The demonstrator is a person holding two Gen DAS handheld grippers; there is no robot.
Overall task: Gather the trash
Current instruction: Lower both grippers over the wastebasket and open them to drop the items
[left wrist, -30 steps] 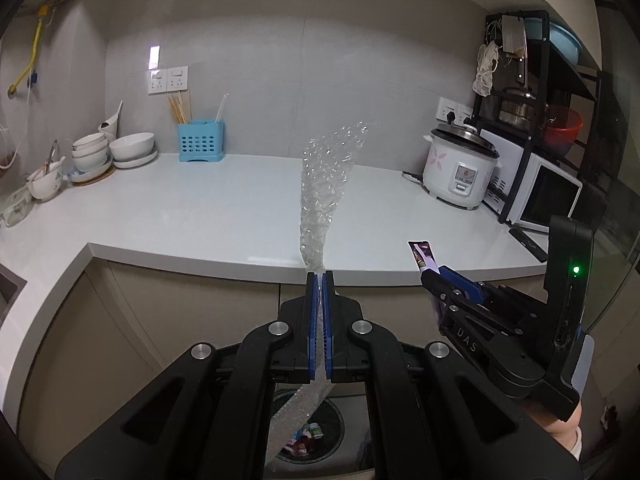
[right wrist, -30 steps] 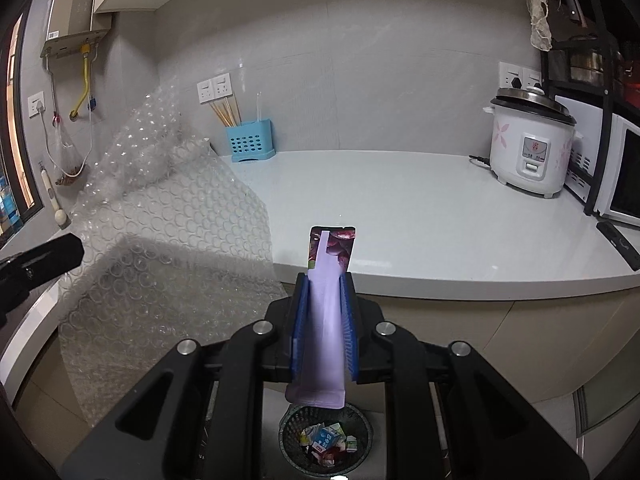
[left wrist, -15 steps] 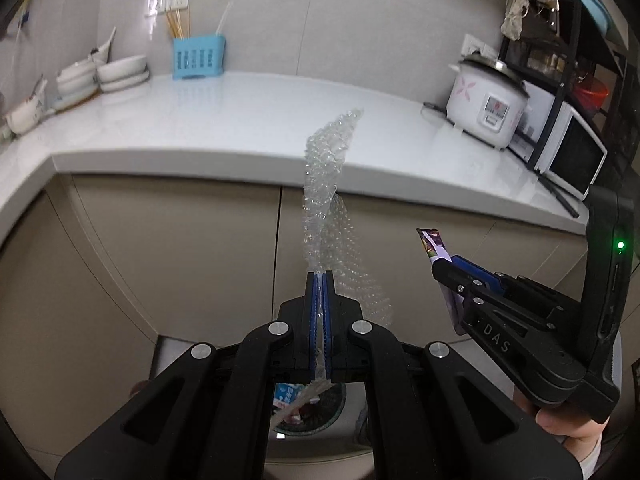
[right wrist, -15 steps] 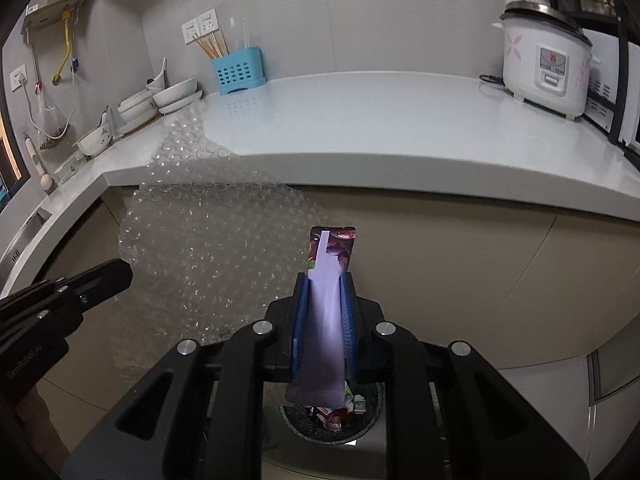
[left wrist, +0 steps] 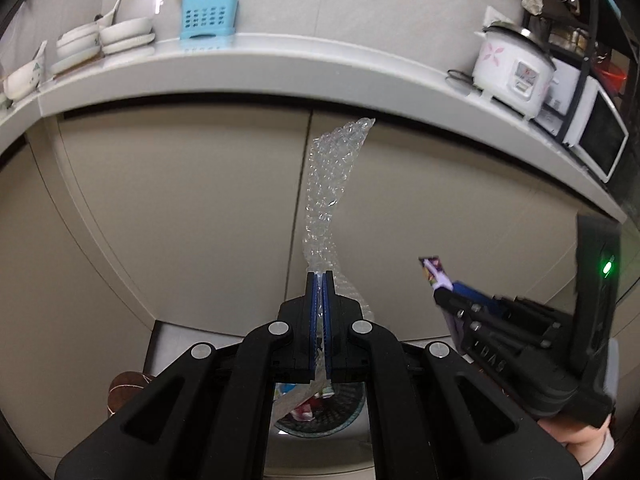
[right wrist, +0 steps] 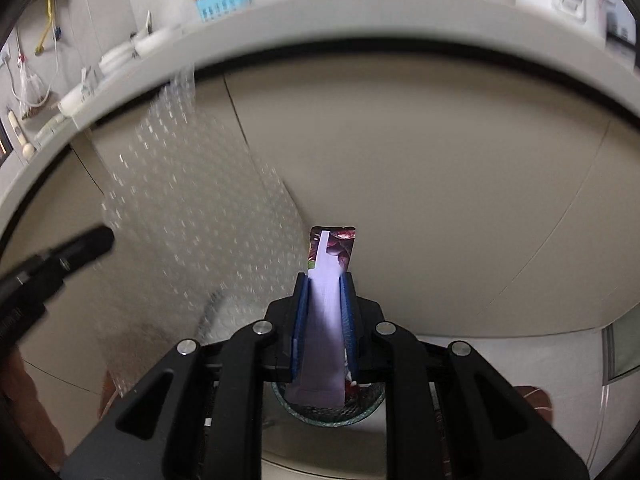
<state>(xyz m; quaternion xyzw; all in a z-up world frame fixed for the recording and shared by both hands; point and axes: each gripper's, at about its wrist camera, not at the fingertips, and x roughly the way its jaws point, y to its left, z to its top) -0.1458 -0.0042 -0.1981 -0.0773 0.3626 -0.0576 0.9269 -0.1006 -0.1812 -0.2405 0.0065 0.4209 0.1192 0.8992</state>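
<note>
Readable text first: only "DAS" embossed on the right gripper point(left wrist: 440, 294) body, seen from the left camera. Rice cooker point(left wrist: 514, 76) has a panel label, too small to read. Snack wrapper point(right wrist: 326, 308) has fruit print at the top, no legible lettering.

Left gripper point(left wrist: 319, 280): blue pads pinched nearly together on a strip of bubble wrap point(left wrist: 332, 184). The wrap stands up out of the jaws, twisted, and a tail of it hangs down below them. From the right camera the same sheet point(right wrist: 192, 216) spreads wide and blurry, with the left gripper's black tip point(right wrist: 94, 240) at its edge.

Right gripper point(right wrist: 324, 280): jaws a narrow gap apart, clamped on the purple wrapper, which sticks out past the tips and hangs down behind the pads.

Trash bin point(left wrist: 344, 404), dark mesh, sits on the floor directly under both grippers; colourful packets already inside. In the right view its rim point(right wrist: 332, 414) shows just below the wrapper's lower end. Neither item is in the bin yet.

Versus a second ago: both grippers have dropped a lot. Then the counter point(left wrist: 280, 60) top filled the view; now it's a band near the top edge and the beige cabinet doors point(left wrist: 180, 208) fill the frame. Bin looks larger and closer. Grips unchanged, same items held the same way. Blue utensil holder point(left wrist: 208, 16) and stacked bowls point(left wrist: 116, 36) unmoved on the counter.
</note>
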